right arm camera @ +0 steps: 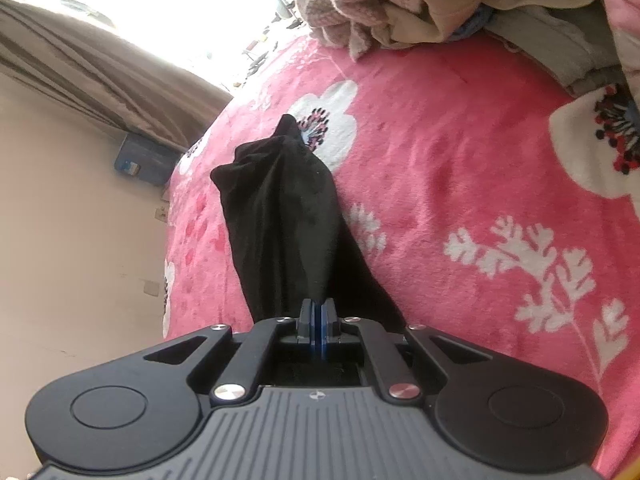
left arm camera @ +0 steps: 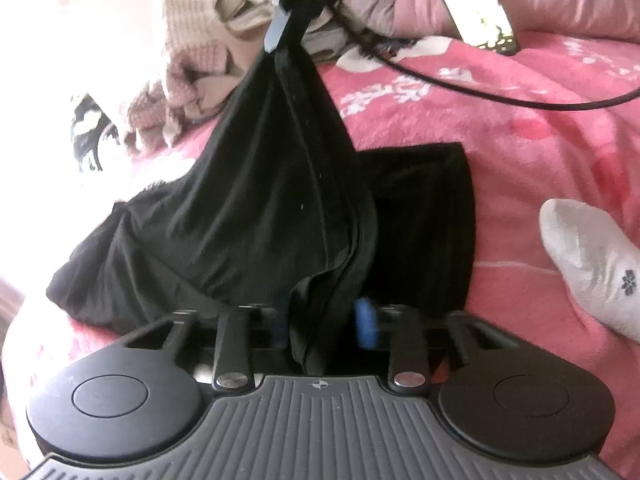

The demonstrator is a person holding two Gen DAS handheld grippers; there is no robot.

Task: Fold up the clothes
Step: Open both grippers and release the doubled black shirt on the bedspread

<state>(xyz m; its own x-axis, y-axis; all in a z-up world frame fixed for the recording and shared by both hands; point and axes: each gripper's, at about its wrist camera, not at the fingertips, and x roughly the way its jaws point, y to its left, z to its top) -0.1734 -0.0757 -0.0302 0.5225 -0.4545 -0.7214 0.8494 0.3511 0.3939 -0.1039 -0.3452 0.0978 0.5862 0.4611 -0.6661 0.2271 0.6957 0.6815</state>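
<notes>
A black garment lies partly on the pink flowered blanket and is pulled up into a peak. My right gripper pinches that peak at the top of the left wrist view. In its own view the right gripper has its blue pads pressed together on a bunched edge of the black garment, which trails away over the blanket. My left gripper has a folded edge of the same cloth filling the gap between its blue pads, gripped low and close to the bed.
A white sock lies at the right on the blanket. A pile of beige and knitted clothes sits at the back, also seen as the clothes pile. A phone and a black cable lie beyond. The bed's edge and a wall are left.
</notes>
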